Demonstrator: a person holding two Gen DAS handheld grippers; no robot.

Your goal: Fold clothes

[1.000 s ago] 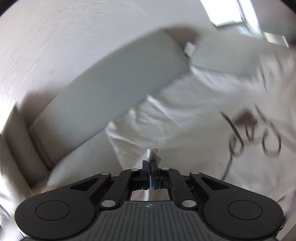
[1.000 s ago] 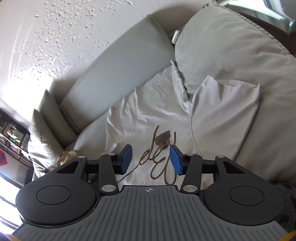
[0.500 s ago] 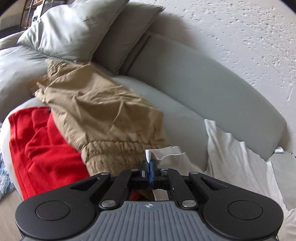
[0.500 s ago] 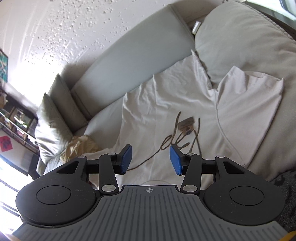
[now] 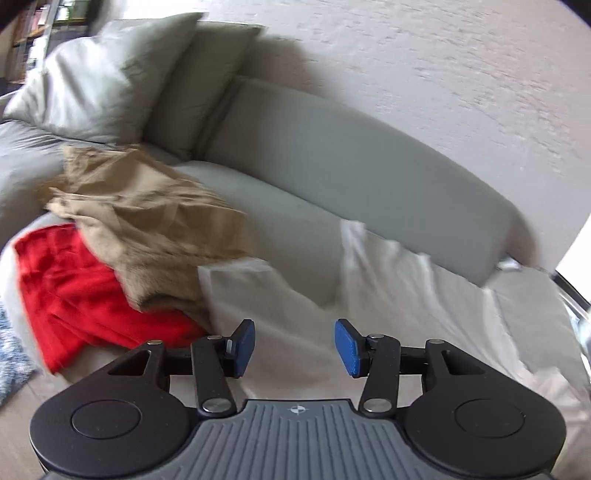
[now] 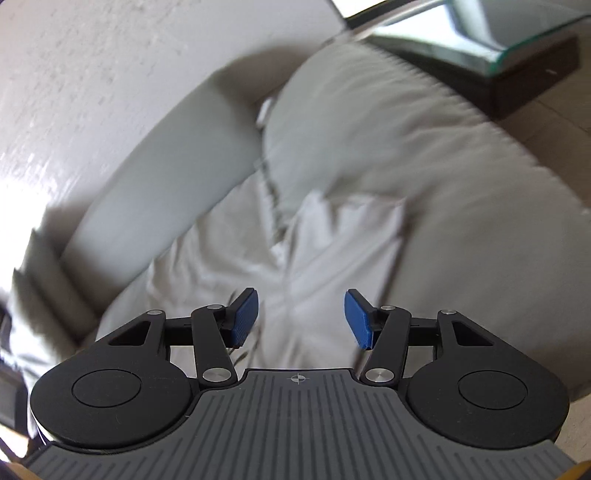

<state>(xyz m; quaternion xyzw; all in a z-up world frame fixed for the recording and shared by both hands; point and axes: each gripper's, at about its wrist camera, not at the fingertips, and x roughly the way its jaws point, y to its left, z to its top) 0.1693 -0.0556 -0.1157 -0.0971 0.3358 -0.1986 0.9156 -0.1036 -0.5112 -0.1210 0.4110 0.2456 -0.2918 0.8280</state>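
A white T-shirt [image 5: 406,295] lies spread on the grey sofa seat; its left sleeve [image 5: 243,291] lies flat beside the tan garment. My left gripper [image 5: 294,347] is open and empty just above the shirt's lower left part. In the right wrist view the same shirt [image 6: 332,251] lies with its right sleeve [image 6: 354,229] up against the big cushion. My right gripper [image 6: 301,319] is open and empty over the shirt's middle. Both views are motion-blurred.
Tan trousers [image 5: 144,221] lie crumpled over a red garment [image 5: 74,284] at the sofa's left end. Two grey pillows [image 5: 103,77] lean in the corner. The sofa backrest [image 5: 351,177] runs behind. A large cushion [image 6: 424,147] lies right, with a glass table [image 6: 480,33] beyond.
My left gripper has opened and let go of the white sleeve, which now lies flat on the seat. My right gripper has dropped lower and closer over the shirt, staying open.
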